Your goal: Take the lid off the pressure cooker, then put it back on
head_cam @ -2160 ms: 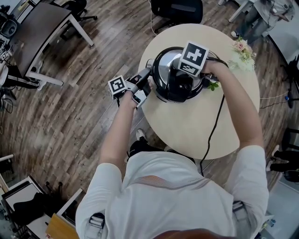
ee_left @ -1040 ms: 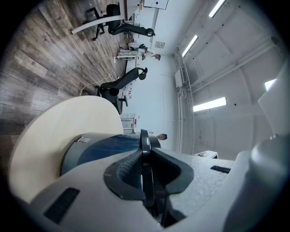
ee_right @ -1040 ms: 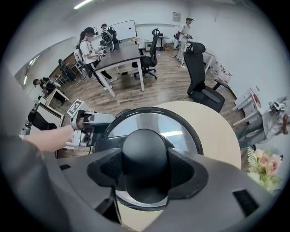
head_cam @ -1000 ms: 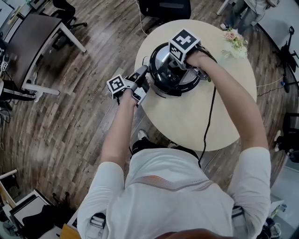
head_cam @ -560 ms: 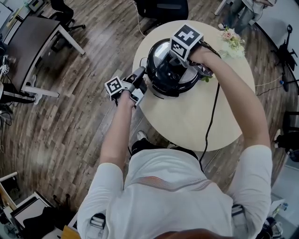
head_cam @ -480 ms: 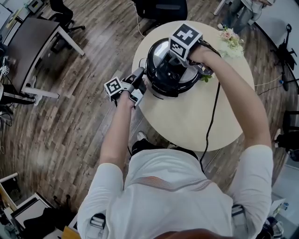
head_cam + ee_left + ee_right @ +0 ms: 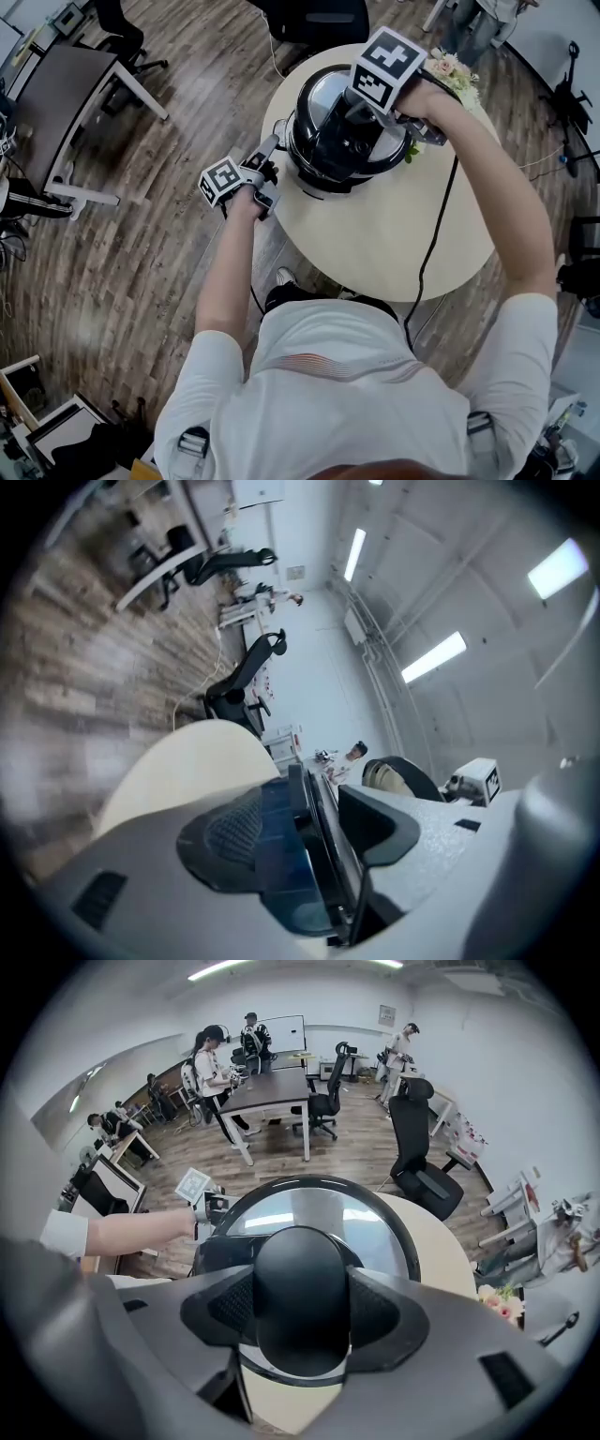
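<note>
Your left gripper (image 7: 270, 150) sits just beside the pressure cooker (image 7: 328, 176) on the bench (image 7: 375, 246). Its jaws are opening, with nothing pinched that I can make out (a moment ago it was clamped there). To the right, your right gripper (image 7: 300, 1324) clenches the black knob (image 7: 300, 1269). The lid (image 7: 323, 1211) hangs higher than before, seemingly off the pot, so refitting likely comes next, with the base unsteadied.
</note>
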`<action>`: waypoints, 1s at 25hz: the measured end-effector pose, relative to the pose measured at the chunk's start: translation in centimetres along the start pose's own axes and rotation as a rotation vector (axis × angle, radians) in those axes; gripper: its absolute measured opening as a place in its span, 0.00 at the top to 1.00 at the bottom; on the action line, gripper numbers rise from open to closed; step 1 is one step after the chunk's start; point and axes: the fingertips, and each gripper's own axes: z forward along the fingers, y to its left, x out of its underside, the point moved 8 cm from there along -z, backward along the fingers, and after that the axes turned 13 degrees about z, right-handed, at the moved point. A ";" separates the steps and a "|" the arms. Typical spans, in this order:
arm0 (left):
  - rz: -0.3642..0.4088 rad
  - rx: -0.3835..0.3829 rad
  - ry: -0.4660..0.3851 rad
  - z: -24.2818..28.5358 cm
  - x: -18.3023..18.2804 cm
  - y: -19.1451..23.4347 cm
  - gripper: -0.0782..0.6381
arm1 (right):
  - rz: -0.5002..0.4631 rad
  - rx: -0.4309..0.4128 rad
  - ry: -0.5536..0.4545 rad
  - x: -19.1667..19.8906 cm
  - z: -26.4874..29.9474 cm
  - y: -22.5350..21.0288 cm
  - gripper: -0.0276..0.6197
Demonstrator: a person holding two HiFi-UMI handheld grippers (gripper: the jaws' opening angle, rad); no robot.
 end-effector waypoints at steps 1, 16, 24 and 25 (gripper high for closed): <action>0.112 -0.054 0.008 -0.4 -0.5 -0.7 0.55 | -0.002 0.001 -0.003 0.4 -0.4 -0.2 0.52; 1.181 -0.137 -0.056 0.7 1.7 -21.3 0.85 | 0.156 0.029 -0.041 13.2 -5.3 -5.2 0.52; 1.253 0.056 -0.020 5.2 8.1 -29.2 0.88 | 0.317 0.050 -0.040 23.9 -6.2 -10.1 0.52; 1.255 0.072 -0.012 5.7 8.6 -29.7 0.88 | 0.334 0.055 -0.036 24.7 -5.9 -10.6 0.52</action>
